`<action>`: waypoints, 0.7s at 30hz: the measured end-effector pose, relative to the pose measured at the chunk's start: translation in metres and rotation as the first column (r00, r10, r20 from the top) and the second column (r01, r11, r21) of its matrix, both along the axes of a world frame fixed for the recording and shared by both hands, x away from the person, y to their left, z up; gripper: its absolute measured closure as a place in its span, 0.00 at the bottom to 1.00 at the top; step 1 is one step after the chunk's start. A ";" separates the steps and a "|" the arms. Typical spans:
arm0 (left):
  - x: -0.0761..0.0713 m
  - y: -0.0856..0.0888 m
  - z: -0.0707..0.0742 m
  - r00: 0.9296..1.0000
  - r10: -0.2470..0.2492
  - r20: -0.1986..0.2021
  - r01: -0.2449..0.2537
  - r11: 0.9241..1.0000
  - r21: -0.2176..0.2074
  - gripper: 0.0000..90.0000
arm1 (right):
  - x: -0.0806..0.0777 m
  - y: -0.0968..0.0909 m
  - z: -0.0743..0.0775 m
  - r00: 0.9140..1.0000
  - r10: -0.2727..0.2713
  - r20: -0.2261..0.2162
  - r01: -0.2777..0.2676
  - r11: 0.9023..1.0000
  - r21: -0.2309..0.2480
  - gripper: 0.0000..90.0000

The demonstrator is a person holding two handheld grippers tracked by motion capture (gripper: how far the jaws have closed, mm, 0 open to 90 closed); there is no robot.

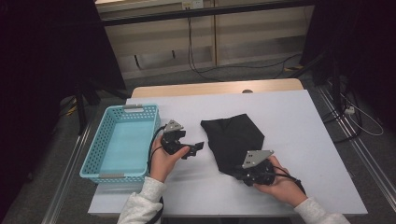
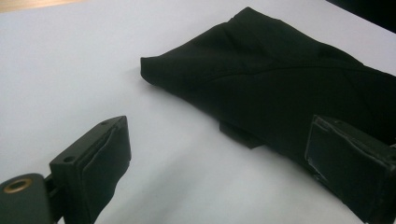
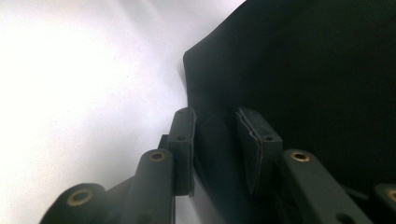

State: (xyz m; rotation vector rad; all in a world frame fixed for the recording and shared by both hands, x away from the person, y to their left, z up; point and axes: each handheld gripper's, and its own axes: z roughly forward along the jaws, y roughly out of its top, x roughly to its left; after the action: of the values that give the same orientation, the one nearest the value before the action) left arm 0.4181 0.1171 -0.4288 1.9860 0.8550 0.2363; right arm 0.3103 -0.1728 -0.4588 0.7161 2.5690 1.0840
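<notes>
A black folded cloth (image 1: 233,137) lies on the white table (image 1: 303,126), a little right of its middle. My right gripper (image 1: 237,172) is at the cloth's near corner. In the right gripper view the cloth's edge (image 3: 303,70) stands between the two pads, and a gap still shows between them, so this gripper (image 3: 215,122) is open. A hand holds my left gripper (image 1: 195,148) just left of the cloth, pointing toward it. Its jaws (image 2: 217,140) stand wide apart over bare table with nothing between them, and the cloth (image 2: 280,79) lies just ahead.
A light blue plastic basket (image 1: 93,163) stands on the table's left side, close beside the left hand. Beyond the far edge are cables on the floor and a dark stand at the left.
</notes>
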 end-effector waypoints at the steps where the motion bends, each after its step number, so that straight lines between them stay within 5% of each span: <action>1: 0.000 0.000 0.000 1.000 -0.001 0.000 0.001 1.000 0.001 0.07 | 0.000 0.000 0.000 1.000 -0.001 0.000 0.001 1.000 -0.002 0.77; 16: 0.000 0.001 0.000 1.000 0.003 0.001 -0.003 1.000 0.002 0.07 | 0.001 0.003 0.000 1.000 -0.005 0.008 0.005 1.000 -0.011 0.88; 21: 0.001 0.001 0.000 1.000 0.007 -0.001 -0.007 1.000 0.006 0.07 | 0.002 0.004 0.001 0.999 -0.003 0.044 0.005 0.999 -0.044 0.96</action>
State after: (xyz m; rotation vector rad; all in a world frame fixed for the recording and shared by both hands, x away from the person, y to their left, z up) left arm 0.4189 0.1183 -0.4292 1.9893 0.8630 0.2426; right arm 0.3126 -0.1692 -0.4577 0.6791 2.5451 1.0274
